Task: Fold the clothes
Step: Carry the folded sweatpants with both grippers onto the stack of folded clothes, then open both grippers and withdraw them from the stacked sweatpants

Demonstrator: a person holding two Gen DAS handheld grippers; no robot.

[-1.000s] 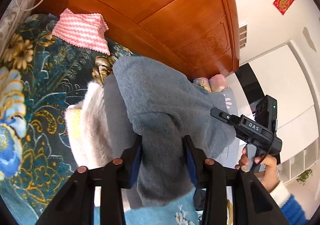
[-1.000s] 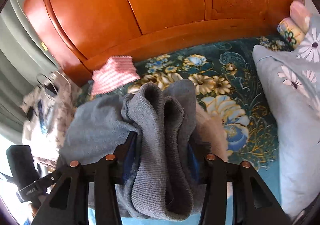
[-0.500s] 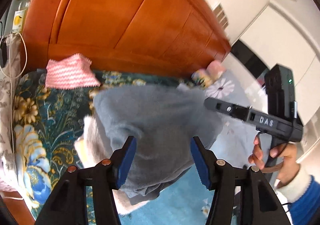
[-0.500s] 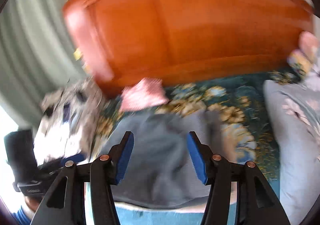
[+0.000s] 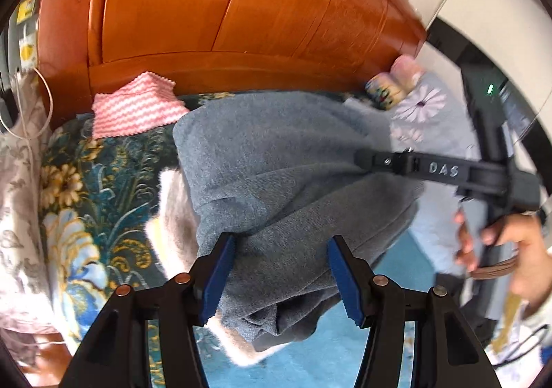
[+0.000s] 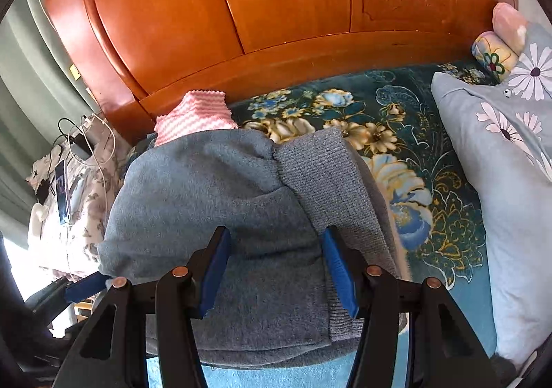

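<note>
Grey knitted fleece fills both of my views: the folded grey sweater (image 5: pixel 286 181) lies on the bed, on the teal floral bedspread (image 5: pixel 100 181), in front of the orange wooden headboard (image 5: pixel 224 8). My left tongs (image 5: pixel 281 279) stand spread, blue pads clear of the cloth on either side, with the sweater's near edge lying between them but not pinched. My right tongs (image 6: pixel 276 270) are spread as well, over the sweater's front with its ribbed hem (image 6: pixel 327 181) turned up on the right; nothing is gripped there either.

White raised letters reading "DAS" mark the black arm of my right tongs where they reach across the left view, held in my right hand (image 5: pixel 510 250); that part is smeared by motion. A yellow sticker on the grey wall at the far left edge carries print I cannot read.

Under the sweater a cream fluffy garment (image 5: pixel 172 215) pokes out at the left and bottom; most of it is covered. A pink and white zigzag cloth (image 5: pixel 134 108) rests against the headboard, its lower edge hidden by the sweater in the right view. A grey daisy-print pillow (image 6: pixel 510 163) is cut off at the right edge, and a small phone screen (image 6: pixel 62 191) at the left is too tiny to read
</note>
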